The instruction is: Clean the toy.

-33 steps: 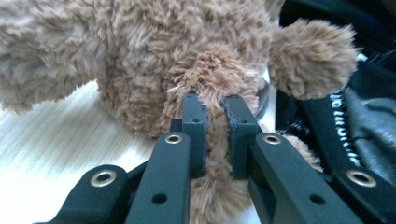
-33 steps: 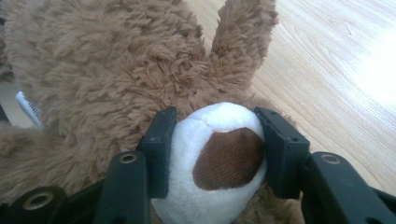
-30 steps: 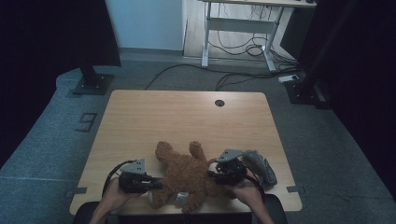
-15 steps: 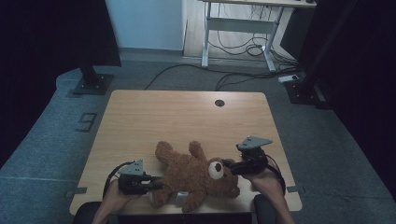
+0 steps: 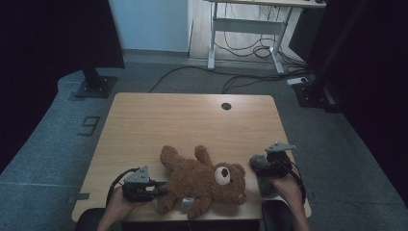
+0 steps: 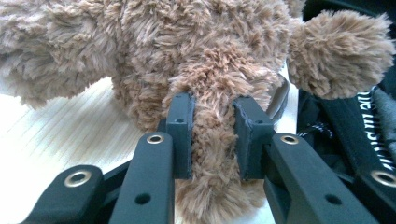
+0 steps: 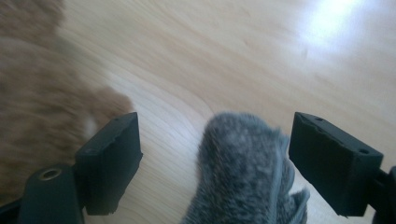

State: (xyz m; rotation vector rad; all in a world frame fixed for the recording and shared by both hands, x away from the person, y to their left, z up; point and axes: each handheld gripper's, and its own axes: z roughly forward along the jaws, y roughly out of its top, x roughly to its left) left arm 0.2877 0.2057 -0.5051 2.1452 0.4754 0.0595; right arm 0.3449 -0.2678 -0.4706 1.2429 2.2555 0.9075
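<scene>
Brown teddy bear (image 5: pixel 204 180) lies on its back at the near edge of the desk (image 5: pixel 192 120), head toward the person's right, legs pointing up-left. Left tongs (image 5: pixel 153 188) are clamped on a limb of the bear; the left gripper view shows fur (image 6: pixel 212 140) squeezed between both jaws, a solid bite. Right tongs (image 5: pixel 257 164) stand apart, nothing gripped. A grey plush piece (image 7: pixel 247 172) sits between the open jaws, closer to the far-side one, not touching either. In the high view the grey piece (image 5: pixel 263 180) lies just beside the bear's head, near the desk's right edge.

Step in hand looks like picking up the grey piece while the left anchors the bear. To do it well:
- centre the grey piece between the jaws before closing, it's off-centre now
- push deeper so the pads catch bulk, not just fluff
- keep the left clamp steady so the bear doesn't drag
- lift straight, clear of the bear's head
</scene>
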